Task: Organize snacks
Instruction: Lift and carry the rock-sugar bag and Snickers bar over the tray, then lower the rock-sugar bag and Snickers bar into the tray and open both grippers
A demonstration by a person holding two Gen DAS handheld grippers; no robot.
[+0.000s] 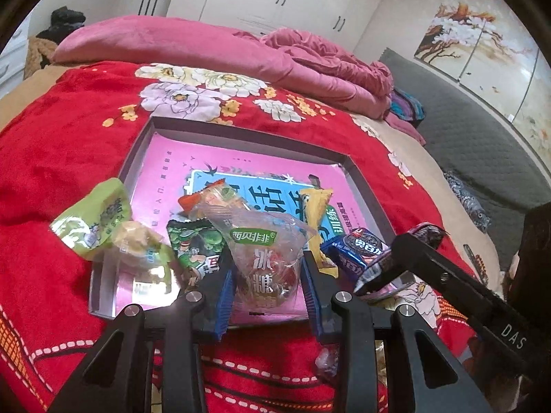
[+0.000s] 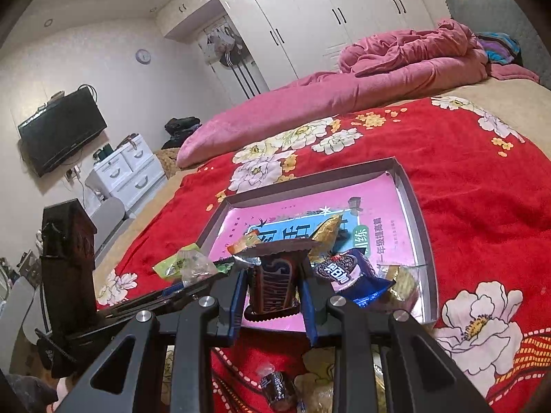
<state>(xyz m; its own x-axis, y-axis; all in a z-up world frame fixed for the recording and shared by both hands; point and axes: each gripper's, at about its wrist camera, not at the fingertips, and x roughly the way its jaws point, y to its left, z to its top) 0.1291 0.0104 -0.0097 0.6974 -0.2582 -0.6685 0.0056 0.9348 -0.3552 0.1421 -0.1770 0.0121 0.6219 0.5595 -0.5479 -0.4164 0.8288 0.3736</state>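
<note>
Both grippers loaded, both over the near end of the shallow box [image 1: 365, 186]. Left gripper [image 1: 267, 285] clamped on a clear candy bag [image 1: 265, 254], pads pressing its sides, bag held upright above the box's near edge. Right gripper [image 2: 273, 289] clenched around a brown Snickers bar [image 2: 273, 282], bar standing on end between the blue pads, likewise hanging over the box's near rim.

Already inside the box, clustered at the near end on the pink liner: a green pea packet [image 1: 196, 251], an orange-tipped clear wrapper [image 1: 213, 196], a yellow packet [image 1: 318, 213], a blue Oreo pack [image 1: 354, 247]. Far half of the box bare, plenty of room left.

Not quite home: a light green pouch [image 1: 94, 216] and a pale wrapped sweet [image 1: 137, 241] sitting on or across the box's left rim, hard to say whether in or out.

Still out on the red blanket [image 2: 465, 179]: a small dark wrapped candy [image 2: 279, 389] below the right gripper, with more pale wrappers beside it, too blurred to count.

Judgement: past the midpoint. 2 snacks in hand awaiting release into the box, then a few strays to collect, perhaps the rim pair to nudge in.
</note>
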